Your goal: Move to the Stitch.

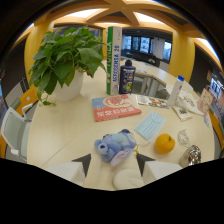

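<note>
A blue Stitch plush toy (116, 146) lies on the pale table (60, 130), just ahead of my gripper (113, 164) and between the lines of its two fingers. The dark fingertips (83, 163) stand wide apart on either side of the toy's near end, with gaps on both sides. The gripper is open and holds nothing. A white round object (127, 179) lies right below the toy, between the fingers.
An orange (164, 143) and a blue face mask (150, 125) lie right of the toy. Beyond are a red book (116, 107), a potted plant (67, 62), an upright box (113, 60), a dark bottle (127, 77), a clear bottle (176, 90) and a shiny lid (191, 155). A white chair (12, 132) stands left.
</note>
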The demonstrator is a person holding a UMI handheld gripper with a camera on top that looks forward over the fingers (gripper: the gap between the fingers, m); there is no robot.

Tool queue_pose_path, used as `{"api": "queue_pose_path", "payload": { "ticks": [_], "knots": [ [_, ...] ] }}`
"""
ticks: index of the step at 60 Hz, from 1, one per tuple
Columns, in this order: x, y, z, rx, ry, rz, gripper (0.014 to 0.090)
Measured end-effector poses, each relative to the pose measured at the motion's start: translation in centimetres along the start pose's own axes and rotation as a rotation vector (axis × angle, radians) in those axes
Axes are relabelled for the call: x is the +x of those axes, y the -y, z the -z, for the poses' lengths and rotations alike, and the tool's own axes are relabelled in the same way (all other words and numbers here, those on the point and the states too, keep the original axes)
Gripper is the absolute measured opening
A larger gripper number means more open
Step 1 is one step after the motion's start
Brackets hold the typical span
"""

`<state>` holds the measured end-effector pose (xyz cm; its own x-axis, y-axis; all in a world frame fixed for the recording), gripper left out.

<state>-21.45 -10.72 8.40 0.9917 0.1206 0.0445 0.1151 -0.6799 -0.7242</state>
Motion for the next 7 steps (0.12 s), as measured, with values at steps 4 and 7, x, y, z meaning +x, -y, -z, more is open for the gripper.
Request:
{"api": "queue_pose_path", "payload": {
  "ticks": [4,7],
  "knots": [
    [0.13,-0.16,-0.07,-0.002,-0.003,0.000,0.0862],
    [0.18,-0.15,-0.04,0.000,-0.003,-0.001,0.0863]
  ]
}}
